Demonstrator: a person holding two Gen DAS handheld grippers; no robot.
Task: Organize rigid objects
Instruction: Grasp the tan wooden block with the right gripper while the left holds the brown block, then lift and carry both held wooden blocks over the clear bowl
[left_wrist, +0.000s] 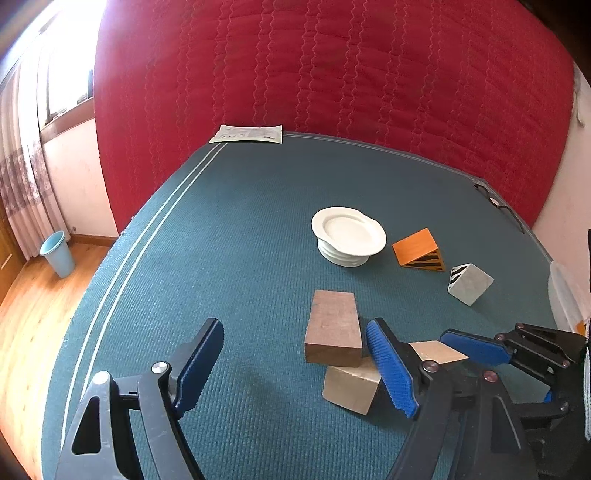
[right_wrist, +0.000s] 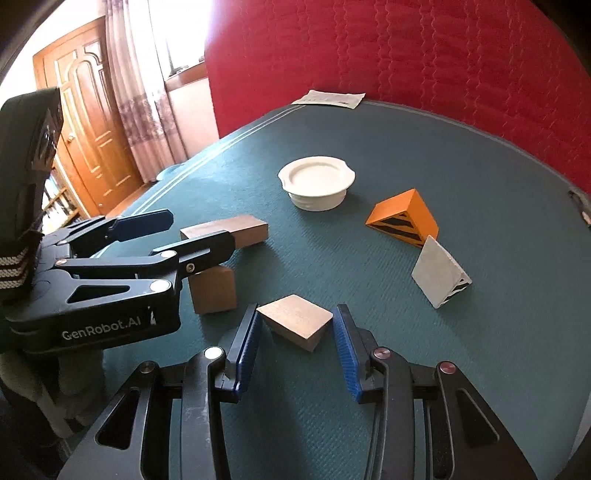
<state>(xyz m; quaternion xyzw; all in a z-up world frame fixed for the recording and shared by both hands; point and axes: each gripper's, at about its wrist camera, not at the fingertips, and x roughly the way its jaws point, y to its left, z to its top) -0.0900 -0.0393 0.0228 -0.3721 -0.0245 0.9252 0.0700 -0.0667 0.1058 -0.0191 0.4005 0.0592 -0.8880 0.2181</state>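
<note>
Okay, a red quilted cover (left_wrist: 332, 74) is standing up behind everything, and a teal mat (left_wrist: 221, 221) is spreading out below it, carrying all the pieces. A brown door (right_wrist: 88, 129) is showing at far left in the right wrist view.

The left gripper (left_wrist: 295, 325) is hanging with its claw wide and nothing between the pads. Its right finger is sitting just beside the brown blocks.

The right gripper (right_wrist: 297, 314) is sitting narrow around the tan wedge block (right_wrist: 295, 319). Both blue pads are touching the wedge's side corners, so it is gripping that block near the mat's front edge.

A white plate (left_wrist: 349, 232) is resting on a stack of white dishes toward mid-mat. A sheet of paper (left_wrist: 247, 133) is lying at the far edge, and a blue bin (left_wrist: 59, 256) is standing on the floor at left.

The long brown block (left_wrist: 334, 325) is lying flat, with its near end touching the wooden cube (left_wrist: 351, 387). The orange prism (left_wrist: 415, 245) with black stripes is sitting right of the plate. The grey prism (left_wrist: 471, 282) with a zebra end is sitting near it. Whether they are touching, I cannot tell.

Glasses (left_wrist: 495, 201) are lying at the far right edge.
</note>
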